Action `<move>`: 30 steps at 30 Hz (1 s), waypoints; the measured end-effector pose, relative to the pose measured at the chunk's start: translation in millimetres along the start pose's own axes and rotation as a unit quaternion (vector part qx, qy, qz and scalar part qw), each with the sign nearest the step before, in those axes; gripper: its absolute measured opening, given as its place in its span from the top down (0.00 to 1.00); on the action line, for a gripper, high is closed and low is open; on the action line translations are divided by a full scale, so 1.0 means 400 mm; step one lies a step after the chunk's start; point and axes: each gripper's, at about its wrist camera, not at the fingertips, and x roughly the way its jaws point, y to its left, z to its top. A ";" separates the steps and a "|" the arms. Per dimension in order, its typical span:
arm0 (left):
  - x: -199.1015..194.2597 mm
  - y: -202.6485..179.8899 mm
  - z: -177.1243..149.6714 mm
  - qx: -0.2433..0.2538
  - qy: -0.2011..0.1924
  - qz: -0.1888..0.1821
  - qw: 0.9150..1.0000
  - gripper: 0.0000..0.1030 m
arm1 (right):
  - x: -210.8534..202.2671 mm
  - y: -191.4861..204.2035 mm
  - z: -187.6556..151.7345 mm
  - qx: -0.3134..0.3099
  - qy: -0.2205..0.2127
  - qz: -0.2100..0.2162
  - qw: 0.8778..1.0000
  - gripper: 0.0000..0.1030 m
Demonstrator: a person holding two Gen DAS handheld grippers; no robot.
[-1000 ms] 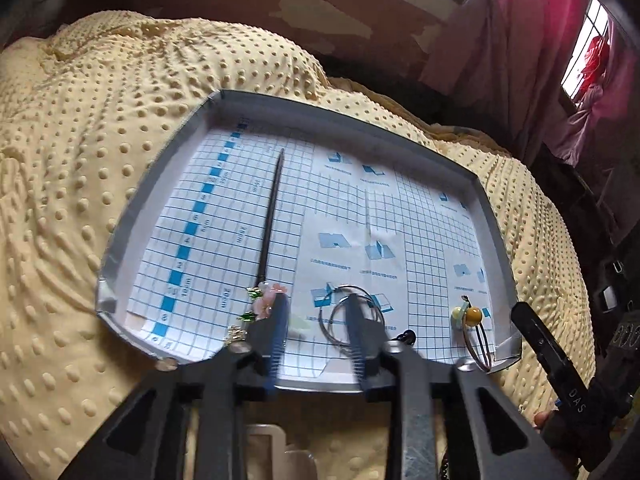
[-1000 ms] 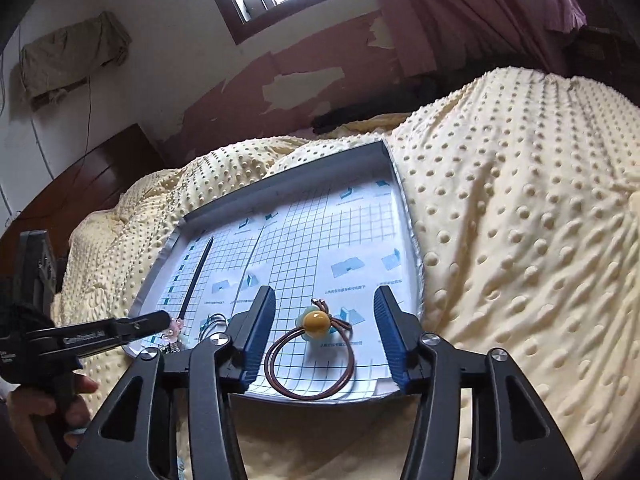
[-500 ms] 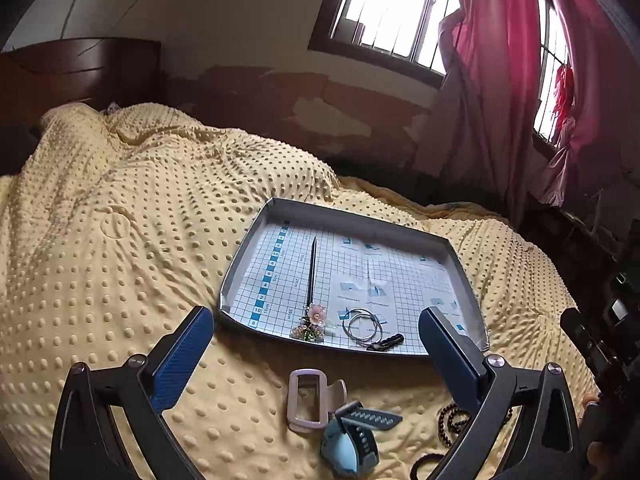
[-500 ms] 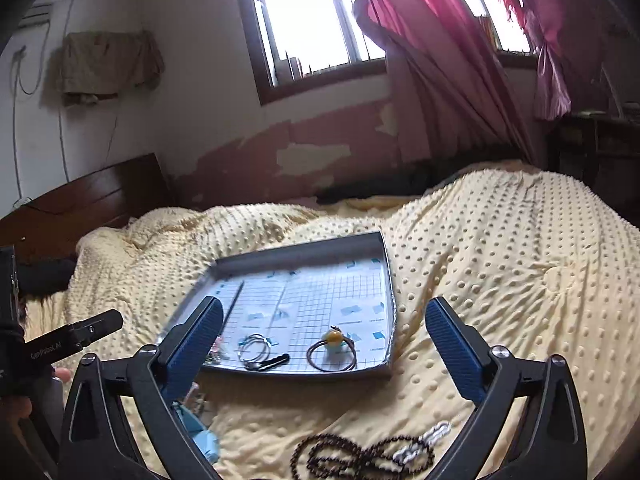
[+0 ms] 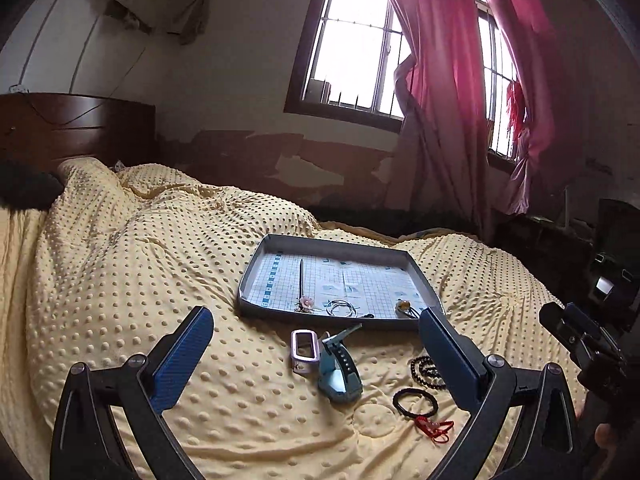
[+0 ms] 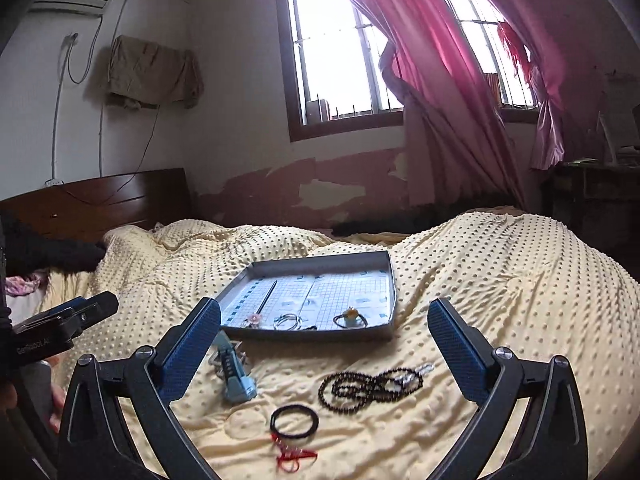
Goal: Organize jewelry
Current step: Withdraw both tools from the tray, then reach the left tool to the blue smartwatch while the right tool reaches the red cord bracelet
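Plainly both grippers, left (image 5: 316, 346) and right (image 6: 324, 336), hung wide apart and empty over the bed (image 6: 500, 280). Beads (image 6: 370, 386), a black band (image 6: 294, 421) and a watch (image 5: 340, 372) lay before the tray's (image 5: 320, 320) near edge. Loose beads could snag or slip from one pinch; the soft quilt could tip the tray. The red piece (image 6: 294, 456) was blurred.

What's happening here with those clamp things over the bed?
A person holds a two-finger gripper in each hand to sort jewelry into a grey tray on the bed. The left gripper and right gripper are both open and empty, above the blanket. The tray holds a hair stick, metal rings and a beaded hair tie. A bead necklace, a black band and a blue watch lie outside it.
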 end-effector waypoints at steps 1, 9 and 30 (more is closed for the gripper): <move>-0.011 0.003 -0.010 0.001 -0.002 -0.001 1.000 0.00 | -0.015 0.004 -0.008 -0.004 0.002 0.001 1.000 0.01; -0.062 0.037 -0.121 -0.007 0.006 -0.009 1.000 0.00 | -0.093 0.039 -0.080 -0.014 0.034 0.010 0.999 0.01; -0.001 0.099 -0.239 -0.012 0.142 0.005 0.990 0.00 | -0.012 0.027 -0.207 0.007 0.201 -0.043 0.979 0.01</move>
